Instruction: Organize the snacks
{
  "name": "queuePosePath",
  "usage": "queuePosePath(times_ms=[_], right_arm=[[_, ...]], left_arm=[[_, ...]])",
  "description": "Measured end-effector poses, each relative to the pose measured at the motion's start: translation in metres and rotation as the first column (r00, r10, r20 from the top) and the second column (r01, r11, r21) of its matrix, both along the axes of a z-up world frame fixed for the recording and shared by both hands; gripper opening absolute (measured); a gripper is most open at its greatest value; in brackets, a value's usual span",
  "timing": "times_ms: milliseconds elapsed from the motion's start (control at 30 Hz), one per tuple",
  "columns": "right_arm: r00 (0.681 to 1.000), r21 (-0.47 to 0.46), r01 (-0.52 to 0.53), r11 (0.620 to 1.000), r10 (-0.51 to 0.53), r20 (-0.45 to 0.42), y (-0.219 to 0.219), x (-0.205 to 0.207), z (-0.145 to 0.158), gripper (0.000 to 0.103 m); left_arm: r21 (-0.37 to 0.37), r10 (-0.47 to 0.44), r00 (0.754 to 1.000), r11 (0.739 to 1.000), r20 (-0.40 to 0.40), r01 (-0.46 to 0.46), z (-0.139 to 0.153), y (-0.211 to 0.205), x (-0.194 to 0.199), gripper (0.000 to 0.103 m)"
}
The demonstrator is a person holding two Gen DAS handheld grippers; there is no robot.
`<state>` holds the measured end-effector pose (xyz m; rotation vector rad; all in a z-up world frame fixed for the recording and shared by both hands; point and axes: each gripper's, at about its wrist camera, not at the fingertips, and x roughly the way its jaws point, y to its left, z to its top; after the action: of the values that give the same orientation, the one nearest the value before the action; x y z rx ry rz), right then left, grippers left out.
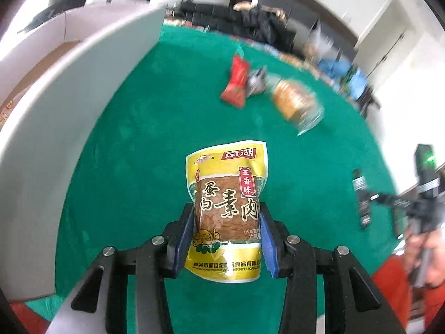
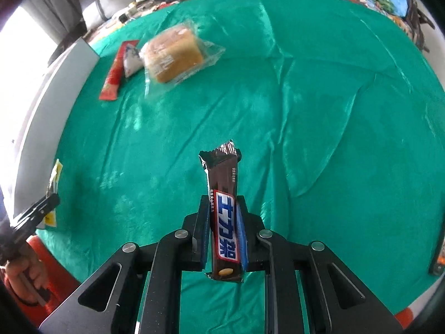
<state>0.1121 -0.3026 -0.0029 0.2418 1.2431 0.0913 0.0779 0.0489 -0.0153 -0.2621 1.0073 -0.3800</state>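
Left gripper (image 1: 226, 232) has its blue pads pressed on both sides of a yellow snack pouch (image 1: 226, 208), and the pouch hangs clear above the green cloth (image 1: 139, 153). It's a glossy flat bag, yellow border, brown meat-like picture in the middle, a small cartoon face giving thumbs up low on the left. The writing reads well: 南湖 in white on a red banner at the top, 五香味 down a red tag, and big 蛋白素肉 across the front. Fine print along the bottom edge is too small to trust.

Over to the right gripper (image 2: 222, 225): jaws narrow, clamped on a brown chocolate bar (image 2: 224, 211) held lengthwise, its crimped far end sticking out past the fingertips, lifted off the cloth. The wrapper is dark brown and shiny with a blue-and-white logo block outlined in red, 士力架, and a peanut picture near the close end.

Far left on the cloth sits the rest of the pile: a red sachet (image 2: 115, 71), a small silver-white packet (image 2: 130, 61) touching it, and just right of those a clear-wrapped sponge cake (image 2: 173, 55), golden and square. A white box wall (image 1: 55, 139) runs along the left side of the cloth.
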Motion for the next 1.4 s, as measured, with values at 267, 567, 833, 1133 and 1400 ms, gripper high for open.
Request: queuePosePath(times_ms=[267,567,833,1133,1400], right_arm=[[0.949,0.177,-0.262,0.949,0.219,0.227,0.142,0.039,0.118,0.018],[0.811,0.298,-0.561,0.772,0.439,0.386,0.351,0.063,0.18,0.071],[0.799,-0.044,-0.501,0.864,0.482,0.36,0.259,0.035,0.08,0.071],[0.938,-0.377,-0.111,0.92,0.222,0.265,0.02,-0.005,-0.028,0.071],[0.95,-0.273,0.042,0.961,0.046,0.308,-0.05,-0.01,-0.051,0.087]], left_arm=[[-0.018,0.177,0.972,0.984,0.157,-0.176,0.107,0.113,0.026,0.044],[0.257,0.471,0.877,0.839,0.096,-0.479,0.094,0.267,0.03,0.078],[0.145,0.416,0.903,0.892,0.106,-0.428,0.084,0.241,-0.031,0.078],[0.102,-0.011,0.992,0.995,0.125,-0.002,0.063,0.025,-0.015,0.101],[0.24,-0.006,1.0,0.971,-0.02,0.01,-0.038,-0.08,0.048,0.1]])
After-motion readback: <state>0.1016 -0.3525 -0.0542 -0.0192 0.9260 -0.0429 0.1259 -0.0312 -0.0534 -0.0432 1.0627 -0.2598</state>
